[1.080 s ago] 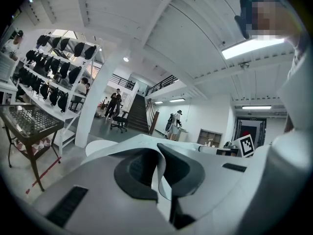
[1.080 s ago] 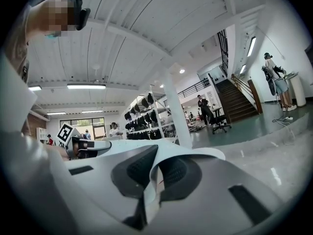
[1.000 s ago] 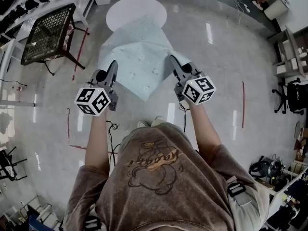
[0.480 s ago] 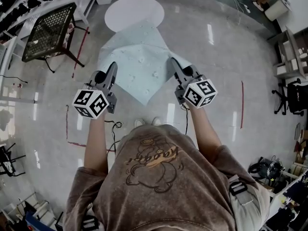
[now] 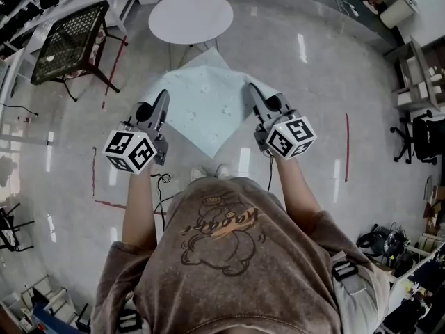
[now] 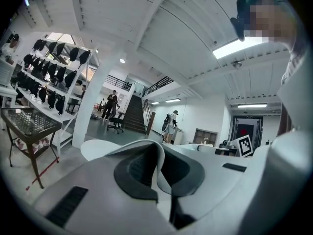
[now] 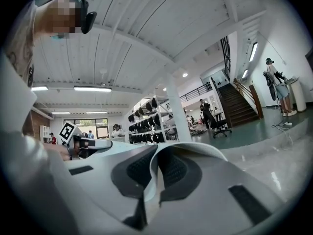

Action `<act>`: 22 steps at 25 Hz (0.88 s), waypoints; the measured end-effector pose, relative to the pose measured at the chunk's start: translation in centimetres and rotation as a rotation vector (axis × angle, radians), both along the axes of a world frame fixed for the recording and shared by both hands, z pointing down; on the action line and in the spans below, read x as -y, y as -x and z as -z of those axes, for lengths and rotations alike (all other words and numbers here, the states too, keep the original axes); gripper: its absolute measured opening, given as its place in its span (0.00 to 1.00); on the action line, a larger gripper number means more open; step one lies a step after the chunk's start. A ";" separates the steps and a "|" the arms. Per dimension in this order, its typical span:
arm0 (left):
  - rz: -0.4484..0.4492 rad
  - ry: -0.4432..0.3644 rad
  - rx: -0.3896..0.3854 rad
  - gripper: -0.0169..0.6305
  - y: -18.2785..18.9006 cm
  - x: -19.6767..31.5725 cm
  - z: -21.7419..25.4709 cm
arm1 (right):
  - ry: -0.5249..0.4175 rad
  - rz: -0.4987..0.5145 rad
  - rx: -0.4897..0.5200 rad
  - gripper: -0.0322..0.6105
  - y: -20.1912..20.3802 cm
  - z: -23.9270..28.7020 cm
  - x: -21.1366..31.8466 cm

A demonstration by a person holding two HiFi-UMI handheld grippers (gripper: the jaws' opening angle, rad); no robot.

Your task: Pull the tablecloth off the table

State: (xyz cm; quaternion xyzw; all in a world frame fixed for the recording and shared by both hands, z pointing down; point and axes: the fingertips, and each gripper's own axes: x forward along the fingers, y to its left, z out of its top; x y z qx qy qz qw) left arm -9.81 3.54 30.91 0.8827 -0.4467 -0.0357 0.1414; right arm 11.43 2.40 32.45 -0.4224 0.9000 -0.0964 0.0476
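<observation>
The pale blue tablecloth [image 5: 205, 106] is stretched between my two grippers and hangs apart from the round white table [image 5: 191, 16], whose top is bare. My left gripper [image 5: 161, 101] is shut on the cloth's left edge. My right gripper [image 5: 249, 92] is shut on its right edge. In the left gripper view the jaws [image 6: 161, 153] pinch a curled fold of the cloth [image 6: 142, 148], and the right gripper's marker cube [image 6: 243, 144] shows beyond. The right gripper view has its jaws [image 7: 155, 166] closed on a similar fold of cloth [image 7: 195, 148].
A black mesh-topped table [image 5: 66, 40] stands to the left of the round one. Red tape lines [image 5: 94, 179] mark the glossy floor. Shelving and an office chair [image 5: 424, 138] line the right side. Racks of dark items [image 6: 49, 77], a staircase and some people are farther off.
Both grippers have drawn back toward the person with the cloth in them. The cloth's far end has slid off the round table, which now stands uncovered.
</observation>
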 end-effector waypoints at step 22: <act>0.073 0.098 0.025 0.06 1.8 -1.3 -4.6 | 0.109 0.033 -0.008 0.07 2.2 -3.6 0.2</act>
